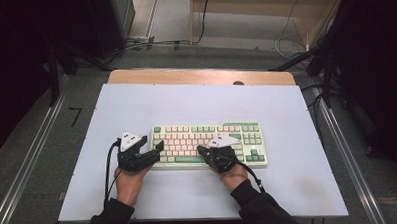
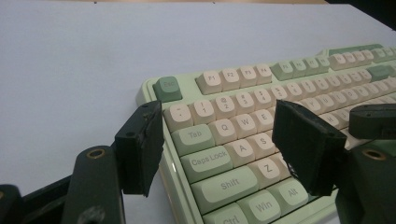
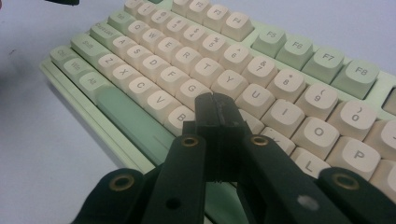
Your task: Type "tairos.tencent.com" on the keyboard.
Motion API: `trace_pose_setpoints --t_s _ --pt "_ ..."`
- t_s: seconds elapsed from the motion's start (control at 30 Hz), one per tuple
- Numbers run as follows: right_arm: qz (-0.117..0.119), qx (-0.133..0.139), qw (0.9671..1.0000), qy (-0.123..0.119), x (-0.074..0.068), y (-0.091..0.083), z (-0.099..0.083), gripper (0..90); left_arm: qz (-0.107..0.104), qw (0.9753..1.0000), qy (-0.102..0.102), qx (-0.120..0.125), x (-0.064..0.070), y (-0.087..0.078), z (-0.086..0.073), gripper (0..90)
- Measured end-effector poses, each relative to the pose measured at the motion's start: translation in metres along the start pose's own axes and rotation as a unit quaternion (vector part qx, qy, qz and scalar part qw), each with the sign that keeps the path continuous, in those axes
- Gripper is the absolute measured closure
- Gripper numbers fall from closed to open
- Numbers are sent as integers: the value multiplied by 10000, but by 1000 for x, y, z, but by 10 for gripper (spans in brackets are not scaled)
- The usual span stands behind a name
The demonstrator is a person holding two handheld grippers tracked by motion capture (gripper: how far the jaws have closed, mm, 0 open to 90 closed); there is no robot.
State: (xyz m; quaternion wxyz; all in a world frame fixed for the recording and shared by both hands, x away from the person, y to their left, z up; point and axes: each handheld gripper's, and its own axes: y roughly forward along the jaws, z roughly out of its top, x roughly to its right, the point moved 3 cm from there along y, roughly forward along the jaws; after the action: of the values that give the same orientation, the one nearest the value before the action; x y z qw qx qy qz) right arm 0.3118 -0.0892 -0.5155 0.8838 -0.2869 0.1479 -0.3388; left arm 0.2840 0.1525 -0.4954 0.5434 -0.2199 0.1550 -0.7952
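Note:
A green and cream keyboard (image 1: 207, 144) lies in the middle of the white table. My left gripper (image 1: 159, 149) is at its left end. In the left gripper view it (image 2: 217, 116) stands open, with one jaw just off the keyboard's (image 2: 261, 79) left edge and the other over the Z and X keys. My right gripper (image 1: 200, 151) comes in over the front edge near the space bar. In the right gripper view it (image 3: 213, 99) is shut with nothing between its jaws, its tips just above the keys (image 3: 187, 51) around H and B.
The white tabletop (image 1: 196, 102) has bare room on all sides of the keyboard. A wooden strip (image 1: 200, 76) runs along its far edge. Metal rails (image 1: 33, 158) flank the table, and cables (image 1: 149, 43) lie on the floor beyond.

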Motion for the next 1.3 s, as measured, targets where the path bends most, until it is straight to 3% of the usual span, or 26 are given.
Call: trace_pose_setpoints --t_s 0.33,0.47,0.6,0.73,0.93,1.2,1.3 --pt "-10 -63 10000 -35 0 2 -1 878 -21 10000 5 -15 0 1 0 342" --pt "-13 75 10000 33 0 -2 1 877 -35 10000 -5 -16 0 1 0 342" --pt "-18 261 9996 131 2 -9 4 720 -62 10000 -7 -17 1 1 1 343" --pt "-38 359 9990 278 6 -12 6 468 -86 10000 -12 -15 1 1 1 342" --pt "-134 315 9986 392 10 -13 6 290 -153 9999 4 1 3 3 2 350" --pt "-258 316 9979 506 16 -18 2 282 -627 9980 93 -25 9 9 4 602" --pt "-310 325 9975 554 18 -21 0 282 -694 9974 157 -69 13 12 5 701"
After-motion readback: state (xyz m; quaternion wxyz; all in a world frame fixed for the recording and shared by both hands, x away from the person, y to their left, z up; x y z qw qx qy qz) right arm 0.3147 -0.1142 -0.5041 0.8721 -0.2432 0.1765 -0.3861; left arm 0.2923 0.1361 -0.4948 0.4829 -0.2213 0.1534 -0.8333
